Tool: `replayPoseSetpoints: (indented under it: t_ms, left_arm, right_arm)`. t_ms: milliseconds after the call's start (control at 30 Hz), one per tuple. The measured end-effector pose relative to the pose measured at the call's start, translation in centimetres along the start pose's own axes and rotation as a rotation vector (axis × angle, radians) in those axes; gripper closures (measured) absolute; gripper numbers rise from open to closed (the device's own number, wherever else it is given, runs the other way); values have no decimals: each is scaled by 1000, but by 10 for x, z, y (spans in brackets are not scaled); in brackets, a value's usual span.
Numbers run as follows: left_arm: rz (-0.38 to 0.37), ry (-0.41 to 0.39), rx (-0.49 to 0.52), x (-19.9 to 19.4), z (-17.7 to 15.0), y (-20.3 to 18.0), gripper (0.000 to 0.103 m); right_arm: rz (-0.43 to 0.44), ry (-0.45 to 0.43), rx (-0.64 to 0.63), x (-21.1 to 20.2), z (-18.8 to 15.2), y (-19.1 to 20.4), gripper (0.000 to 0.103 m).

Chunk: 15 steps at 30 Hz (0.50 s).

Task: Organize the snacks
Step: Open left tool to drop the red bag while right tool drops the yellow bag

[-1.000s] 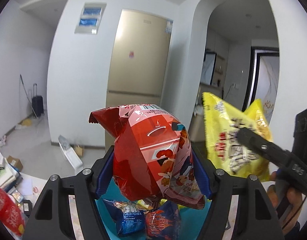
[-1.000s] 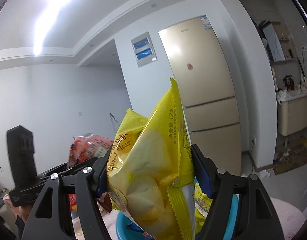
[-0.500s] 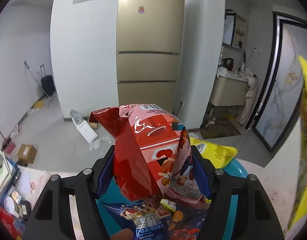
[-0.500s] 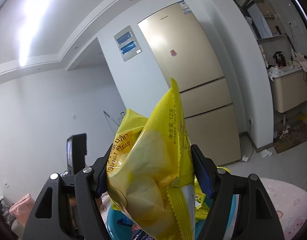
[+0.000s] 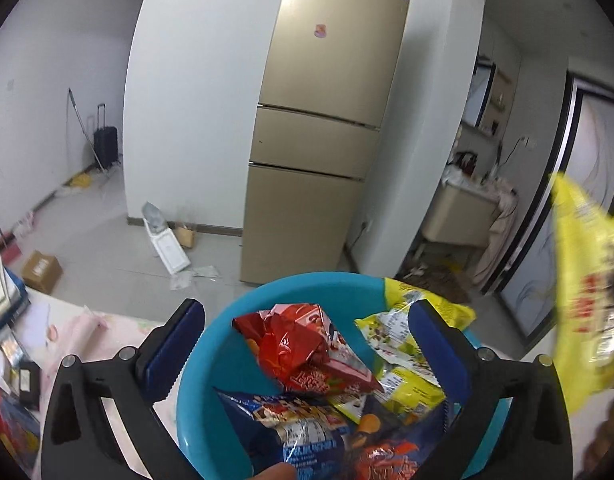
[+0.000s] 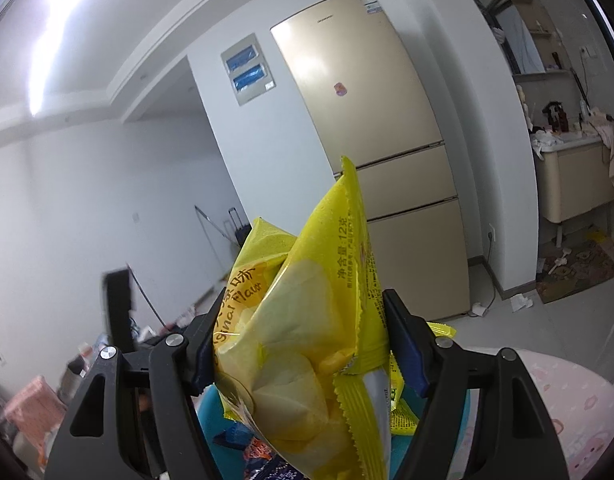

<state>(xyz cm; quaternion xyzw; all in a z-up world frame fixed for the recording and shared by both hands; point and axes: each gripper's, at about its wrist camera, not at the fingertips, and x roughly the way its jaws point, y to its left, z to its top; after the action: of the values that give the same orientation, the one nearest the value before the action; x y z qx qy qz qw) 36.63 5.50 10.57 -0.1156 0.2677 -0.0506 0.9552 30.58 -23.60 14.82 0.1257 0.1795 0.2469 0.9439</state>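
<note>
Red snack bag (image 5: 307, 344) just dropped into my blue basin (image 5: 211, 364) at twelve o'clock; left gripper (image 5: 307, 344) is opening, nothing pinched; right gripper (image 6: 303, 344) clamps the yellow chip bag (image 6: 307, 344), next to go.

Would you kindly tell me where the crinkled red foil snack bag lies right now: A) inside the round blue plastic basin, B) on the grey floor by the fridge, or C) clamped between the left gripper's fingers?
A: the crinkled red foil snack bag lies in the round blue plastic basin, among other packets, clear of the left gripper, whose fingers are opening.
</note>
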Motion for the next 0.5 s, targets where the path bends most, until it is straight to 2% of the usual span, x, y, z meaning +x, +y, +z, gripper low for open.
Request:
replayPoseSetpoints:
  t_ms: [100,267,367,500]
  left_arm:
    - [-1,-22,-27,-11,0,16,0]
    - [7,-40,-62,-23,4,33,0]
    - [-5,-46,-110,-28,7,50,0]
    - [-17,-58,-146,-35,10,63,0]
  right_arm:
    - [-11,31,-53,21,3,11,32]
    - [-79,99,-188,73,22,36,32]
    - [-184,163,-333,108,26,55,32]
    - [-321,275,-564,154,11,73,33]
